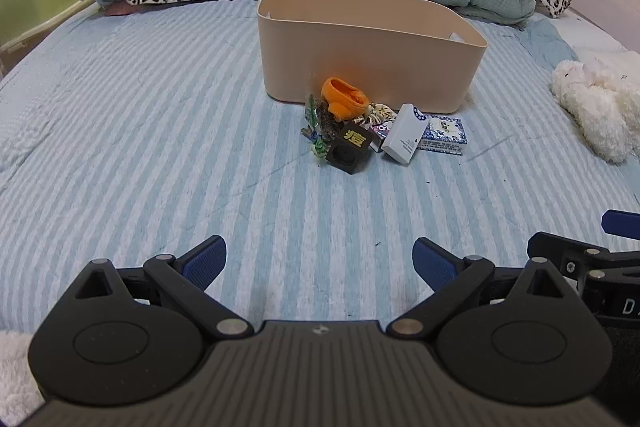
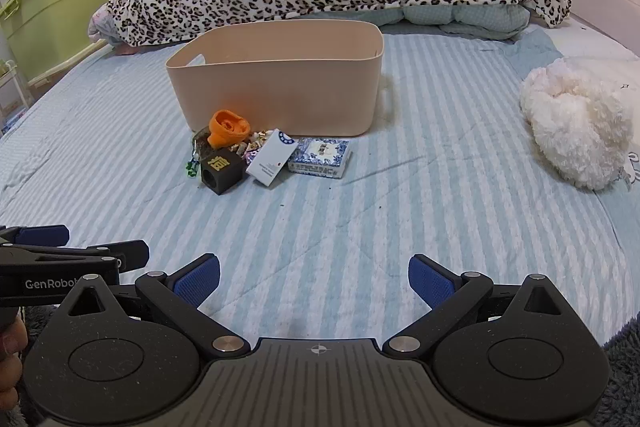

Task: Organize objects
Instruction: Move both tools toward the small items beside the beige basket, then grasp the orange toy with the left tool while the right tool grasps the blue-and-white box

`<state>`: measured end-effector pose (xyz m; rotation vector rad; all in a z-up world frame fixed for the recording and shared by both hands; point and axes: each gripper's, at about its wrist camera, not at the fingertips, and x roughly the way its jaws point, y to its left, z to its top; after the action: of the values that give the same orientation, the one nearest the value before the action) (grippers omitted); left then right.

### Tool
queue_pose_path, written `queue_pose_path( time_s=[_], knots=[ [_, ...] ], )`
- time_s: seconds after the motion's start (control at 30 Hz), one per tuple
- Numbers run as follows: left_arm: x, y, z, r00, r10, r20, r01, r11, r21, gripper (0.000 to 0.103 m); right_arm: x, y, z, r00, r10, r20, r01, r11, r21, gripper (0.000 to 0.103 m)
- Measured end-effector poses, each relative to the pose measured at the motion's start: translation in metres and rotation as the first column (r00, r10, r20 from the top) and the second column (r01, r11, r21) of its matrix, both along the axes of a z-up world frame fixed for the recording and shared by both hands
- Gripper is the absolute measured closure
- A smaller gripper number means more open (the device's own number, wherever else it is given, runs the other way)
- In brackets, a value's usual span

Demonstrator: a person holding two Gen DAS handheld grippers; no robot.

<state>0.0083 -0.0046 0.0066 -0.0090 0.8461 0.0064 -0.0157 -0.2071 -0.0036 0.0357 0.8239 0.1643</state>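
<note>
Sorting looks unstarted. Both the left claw [image 1: 319, 261] and right claw [image 2: 314, 277] hover with fingers apart, holding nothing. Well ahead of them on the bed [image 1: 160, 131] lies the pile: orange cup [image 2: 228, 128], dark cube [image 2: 222, 170], white box [image 2: 272, 157], patterned box [image 2: 320, 153]. Just beyond it stands the beige bin [image 2: 276, 83]; what shows of its inside looks empty.

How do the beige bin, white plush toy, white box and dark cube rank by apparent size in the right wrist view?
1. beige bin
2. white plush toy, though it may sit slightly nearer the camera
3. and 4. white box and dark cube: they look too alike to rank.
</note>
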Motion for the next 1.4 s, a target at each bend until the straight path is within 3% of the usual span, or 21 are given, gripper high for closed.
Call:
queue_pose_path(
  time_s=[0.77, 1.4],
  knots=[
    [0.028, -0.004, 0.012, 0.999, -0.044, 0.009, 0.044, 0.997, 0.059, 0.004, 0.022, -0.005, 0.003, 1.0, 0.007, 0.005, -0.007, 1.0, 0.0, 0.001],
    [0.111, 0.006, 0.006, 0.999, -0.017, -0.032, 0.018, 0.999, 0.045, 0.004, 0.101, -0.002, 0.012, 0.997, 0.072, -0.008, -0.073, 0.994, -0.085, 0.001]
  ],
)
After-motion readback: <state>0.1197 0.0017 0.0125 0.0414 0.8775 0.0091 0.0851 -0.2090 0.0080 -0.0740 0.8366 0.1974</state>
